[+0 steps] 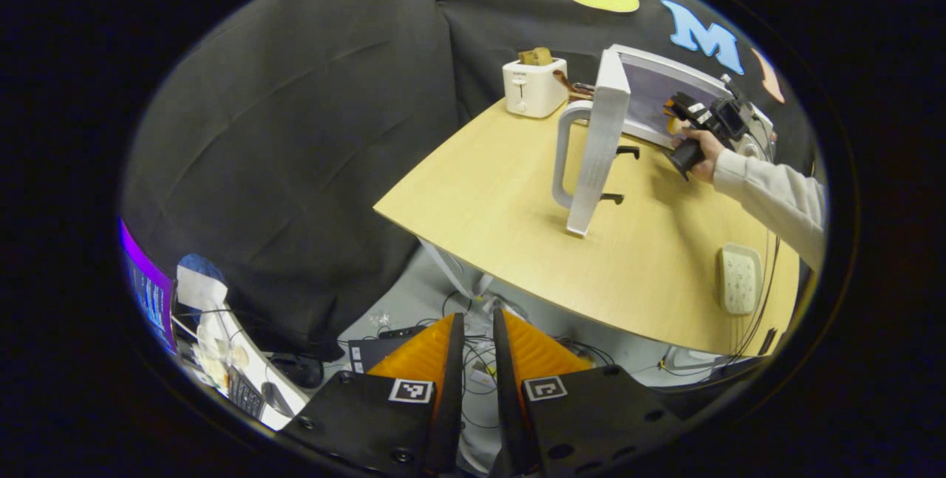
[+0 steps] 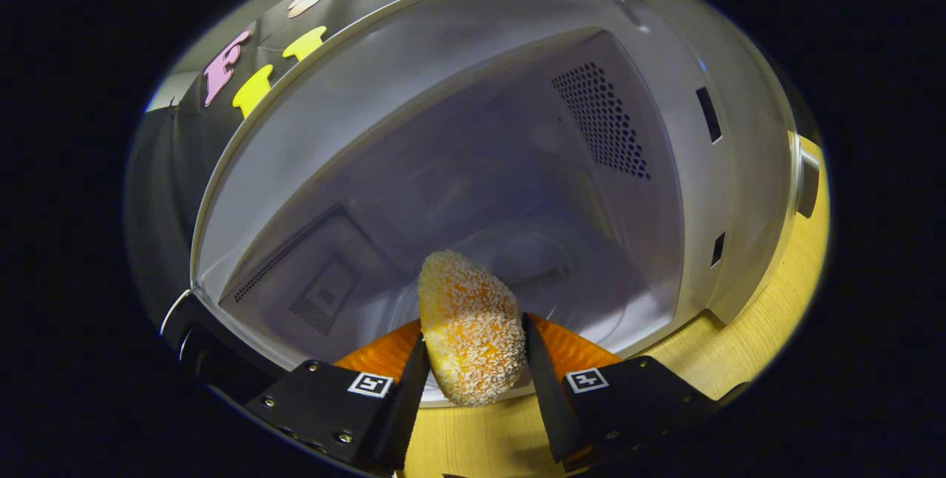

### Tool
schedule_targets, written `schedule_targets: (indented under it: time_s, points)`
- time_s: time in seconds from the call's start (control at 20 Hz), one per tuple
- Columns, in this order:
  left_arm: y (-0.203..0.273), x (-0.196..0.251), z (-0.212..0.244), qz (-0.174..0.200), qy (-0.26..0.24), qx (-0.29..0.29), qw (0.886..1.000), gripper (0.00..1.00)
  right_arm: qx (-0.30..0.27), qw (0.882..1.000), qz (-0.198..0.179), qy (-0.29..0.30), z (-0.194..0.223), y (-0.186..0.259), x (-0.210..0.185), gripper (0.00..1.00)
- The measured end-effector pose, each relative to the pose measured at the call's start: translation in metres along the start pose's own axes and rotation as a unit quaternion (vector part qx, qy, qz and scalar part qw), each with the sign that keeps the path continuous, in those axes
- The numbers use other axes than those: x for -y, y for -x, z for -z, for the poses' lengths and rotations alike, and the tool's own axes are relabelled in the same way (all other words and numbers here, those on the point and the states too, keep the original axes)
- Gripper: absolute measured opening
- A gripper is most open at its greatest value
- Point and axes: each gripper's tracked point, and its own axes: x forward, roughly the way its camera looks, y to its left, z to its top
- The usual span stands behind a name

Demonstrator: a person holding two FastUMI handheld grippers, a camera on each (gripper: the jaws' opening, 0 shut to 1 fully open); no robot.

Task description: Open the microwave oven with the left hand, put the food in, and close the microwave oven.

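A white microwave oven [image 1: 658, 97] stands on the wooden table [image 1: 517, 212] with its door [image 1: 595, 145] swung wide open. In the right gripper view its empty cavity [image 2: 473, 190] gapes just ahead. My right gripper [image 2: 473, 345] is shut on a crumbed oval piece of food [image 2: 471, 326], held at the cavity's mouth. The left gripper view also catches that right gripper [image 1: 691, 127], in a hand with a grey sleeve, at the oven opening. My left gripper [image 1: 477, 330] hangs off the table's near edge, over the floor, its fingers almost together with nothing between them.
A white toaster [image 1: 533, 85] with bread in it stands at the table's far corner. A white power strip [image 1: 739, 278] lies near the table's right front edge. Cables and a desk with clutter [image 1: 222, 345] lie low on the left.
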Motion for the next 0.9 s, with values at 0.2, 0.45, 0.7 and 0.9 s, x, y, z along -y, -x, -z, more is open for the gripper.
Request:
schedule_targets:
  time_s: [0.2, 0.45, 0.7, 0.9]
  points:
    - [0.002, 0.001, -0.004, 0.002, -0.01, 0.004, 1.0, 0.36, 0.007, 1.0, 0.012, -0.027, 0.009, -0.014, -0.009, 0.71]
    - [0.005, -0.007, -0.004, -0.002, 0.003, 0.005, 1.0, 0.31, -0.004, 1.0, 0.015, -0.003, 0.017, -0.025, -0.021, 0.74]
    - [-0.002, -0.006, -0.008, 0.001, 0.022, 0.009, 1.0, 0.31, -0.011, 1.0, 0.021, 0.0, 0.009, -0.019, -0.014, 0.98]
    - [-0.011, 0.003, -0.016, 0.01, 0.023, 0.013, 1.0, 0.36, -0.016, 1.0, 0.002, 0.024, 0.005, -0.005, -0.017, 0.98]
